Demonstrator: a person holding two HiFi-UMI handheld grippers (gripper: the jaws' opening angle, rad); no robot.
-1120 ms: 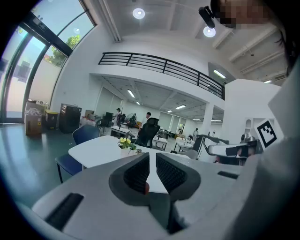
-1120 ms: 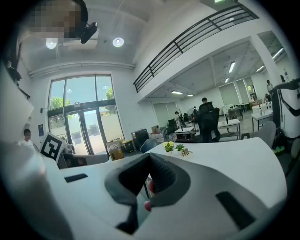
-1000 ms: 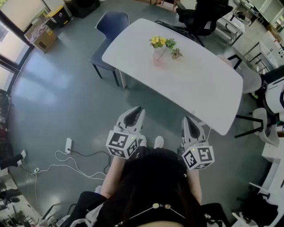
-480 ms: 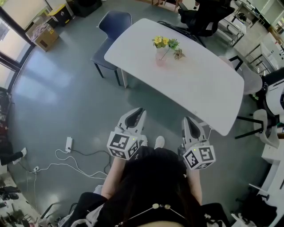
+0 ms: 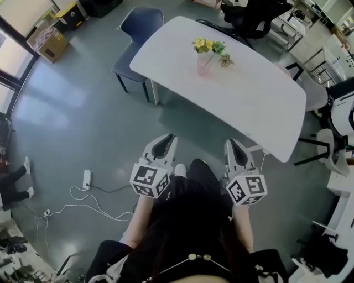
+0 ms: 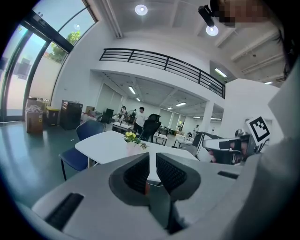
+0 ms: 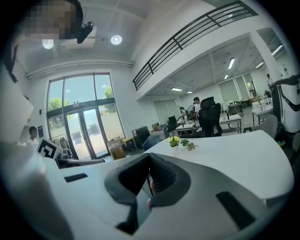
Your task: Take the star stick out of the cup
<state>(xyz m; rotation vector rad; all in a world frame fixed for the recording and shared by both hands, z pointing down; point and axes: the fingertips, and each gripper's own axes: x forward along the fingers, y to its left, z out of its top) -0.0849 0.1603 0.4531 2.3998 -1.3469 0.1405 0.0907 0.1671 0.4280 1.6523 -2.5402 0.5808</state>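
Observation:
A pale pink cup [image 5: 203, 65] stands on the far part of the white table [image 5: 249, 105], holding yellow flowers [image 5: 203, 44] and thin sticks with a small greenish sprig [image 5: 225, 59]; I cannot pick out the star from here. My left gripper [image 5: 167, 138] and right gripper [image 5: 230, 143] are held close to the body over the floor, short of the table's near edge, both shut and empty. The left gripper view shows the cup [image 6: 131, 147] far beyond the shut left gripper [image 6: 150, 158]. In the right gripper view the cup [image 7: 174, 145] is small beyond the shut right gripper [image 7: 150, 158].
A blue chair [image 5: 138, 30] stands at the table's left end and a black office chair [image 5: 251, 16] behind it. White chairs [image 5: 337, 160] are at the right. Cables and a power strip [image 5: 86, 179] lie on the floor at left. Boxes [image 5: 47, 41] sit by the windows.
The person has stepped forward, so the table and cup sit slightly closer and higher in the head view. Both grippers stay shut and keep their place by the body.

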